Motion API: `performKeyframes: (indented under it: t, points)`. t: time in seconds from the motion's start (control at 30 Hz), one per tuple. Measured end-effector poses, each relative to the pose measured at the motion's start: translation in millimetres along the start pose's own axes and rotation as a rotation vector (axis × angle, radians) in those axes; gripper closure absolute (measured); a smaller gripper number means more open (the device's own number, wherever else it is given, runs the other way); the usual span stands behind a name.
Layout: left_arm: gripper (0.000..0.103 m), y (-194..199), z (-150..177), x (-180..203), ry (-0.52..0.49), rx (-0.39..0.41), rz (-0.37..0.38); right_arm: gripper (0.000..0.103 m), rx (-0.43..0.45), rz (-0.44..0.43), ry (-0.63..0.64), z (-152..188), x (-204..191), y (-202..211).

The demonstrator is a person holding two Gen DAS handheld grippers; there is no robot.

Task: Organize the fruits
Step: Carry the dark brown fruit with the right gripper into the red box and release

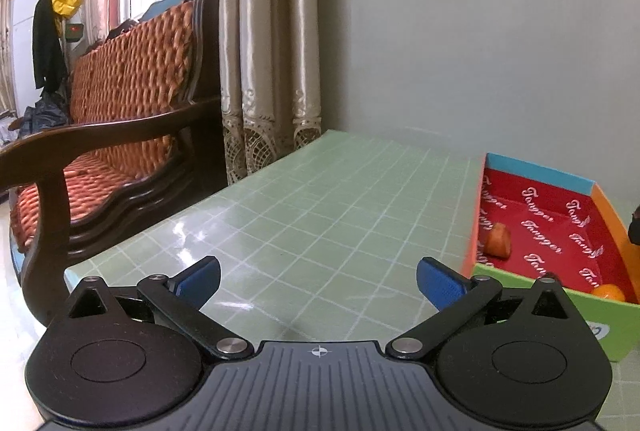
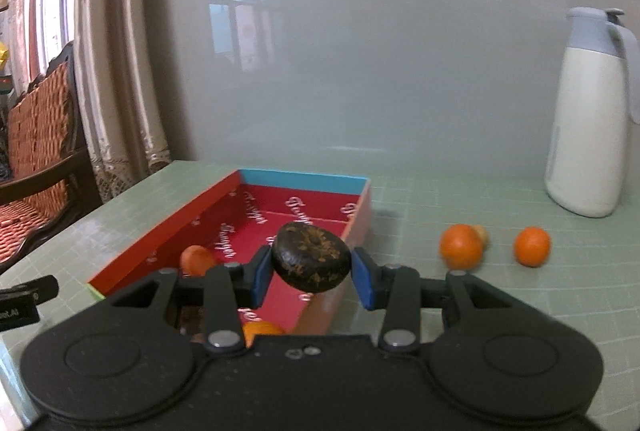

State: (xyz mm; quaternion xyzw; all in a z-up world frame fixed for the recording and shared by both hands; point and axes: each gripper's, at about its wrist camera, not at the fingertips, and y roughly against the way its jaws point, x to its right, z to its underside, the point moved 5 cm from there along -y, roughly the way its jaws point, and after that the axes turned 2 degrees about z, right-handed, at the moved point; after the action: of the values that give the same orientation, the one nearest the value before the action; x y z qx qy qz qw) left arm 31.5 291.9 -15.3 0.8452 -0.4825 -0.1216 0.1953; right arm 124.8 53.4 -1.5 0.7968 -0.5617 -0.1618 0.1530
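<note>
My right gripper (image 2: 311,269) is shut on a dark brown flattened fruit (image 2: 311,255) and holds it above the right side of a red-lined box (image 2: 224,191). Inside the box lie an orange-red fruit (image 2: 197,259) and an orange (image 2: 262,331) near the front. Two oranges (image 2: 461,246) (image 2: 532,246) and a small tan fruit (image 2: 482,233) sit on the table right of the box. My left gripper (image 1: 318,281) is open and empty over the green table, left of the box (image 1: 540,175), where the orange-red fruit (image 1: 498,239) and orange (image 1: 609,291) show.
A white thermos jug (image 2: 588,119) stands at the back right against the grey wall. A wooden bench with woven cushion (image 1: 120,103) and curtains (image 1: 272,51) stand left of the green gridded table (image 1: 320,199).
</note>
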Motion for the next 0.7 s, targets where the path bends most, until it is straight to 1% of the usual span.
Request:
performKeyframes:
  t: [0.23,0.47,0.53,0.57,0.6,0.7]
  points:
    - [0.0,-2,0,-5,0.0,-0.005,-0.007,0.062,-0.005,-0.027,0.057,6,-26,-6]
    - [0.0,-1,0,-7,0.0,-0.004,-0.009,0.062,-0.017,-0.032,0.081,11,-38,-12]
    - [0.0,-1,0,-9,0.001,-0.006,-0.011,0.06,-0.017,-0.011,0.106,12,-41,-15]
    - [0.0,-1,1,-9,0.0,-0.007,-0.011,0.057,-0.014,-0.001,0.116,13,-41,-14]
    - [0.0,-1,1,-9,-0.002,-0.007,-0.011,0.052,-0.009,-0.002,0.116,12,-42,-13]
    - [0.0,-2,1,-8,-0.002,-0.008,-0.01,0.052,0.006,-0.006,0.099,9,-38,-9]
